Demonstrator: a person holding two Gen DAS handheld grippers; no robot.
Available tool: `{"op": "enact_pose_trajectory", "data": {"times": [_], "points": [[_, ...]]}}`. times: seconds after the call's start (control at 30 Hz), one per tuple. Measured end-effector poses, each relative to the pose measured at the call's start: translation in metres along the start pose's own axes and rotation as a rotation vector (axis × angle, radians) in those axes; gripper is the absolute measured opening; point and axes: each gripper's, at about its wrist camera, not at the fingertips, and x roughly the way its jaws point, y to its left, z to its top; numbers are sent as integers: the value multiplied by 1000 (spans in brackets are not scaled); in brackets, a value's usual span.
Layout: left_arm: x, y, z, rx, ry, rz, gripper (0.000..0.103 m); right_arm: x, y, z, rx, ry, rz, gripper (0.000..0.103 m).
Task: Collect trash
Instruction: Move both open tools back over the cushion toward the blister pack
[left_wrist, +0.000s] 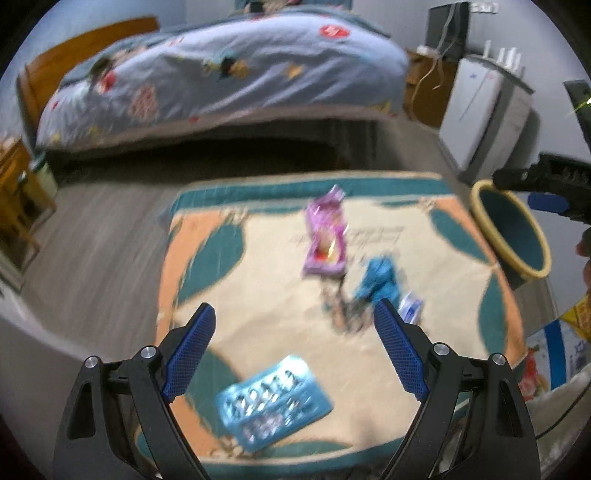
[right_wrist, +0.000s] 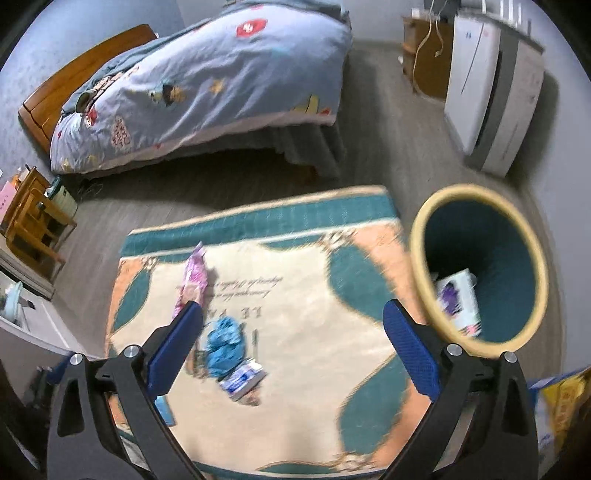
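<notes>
Hovering over a cream, teal and peach rug (right_wrist: 303, 314), both grippers stand spread and empty.
Left gripper (left_wrist: 293, 328) above a blue blister pack (left_wrist: 273, 400); right gripper (right_wrist: 291, 326) beside a round yellow-rimmed bin (right_wrist: 480, 195) off the rug's edge.

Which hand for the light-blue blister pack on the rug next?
Probably left. The open left hand-held gripper frames the light-blue rectangular blister pack; the right hand-held gripper shows only its edge.
</notes>
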Motion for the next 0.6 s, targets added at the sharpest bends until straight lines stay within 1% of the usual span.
{"op": "enact_pose_trajectory", "data": {"times": [0.07, 0.17, 0.23, 0.33, 0.47, 0.53, 0.6], "points": [[11, 9, -12, -21, 45, 15, 87, 9, 7, -5, 12, 26, 7, 96], [23, 19, -27, -34, 98, 14, 87, 23, 18, -12, 12, 64, 14, 96], [29, 21, -38, -24, 132, 5, 87, 31, 25, -15, 4, 88, 15, 96], [37, 18, -52, 53, 188, -12, 87, 41, 35, -17, -31, 108, 4, 96], [45, 11, -68, 158, 252, -20, 87, 46, 42, -16, -38, 118, 8, 96], [49, 10, -75, 197, 271, -7, 87, 50, 47, -16, -42, 125, 14, 96], [56, 10, -78, 231, 289, 24, 87, 54, 53, -17, -55, 133, 16, 96]]}}
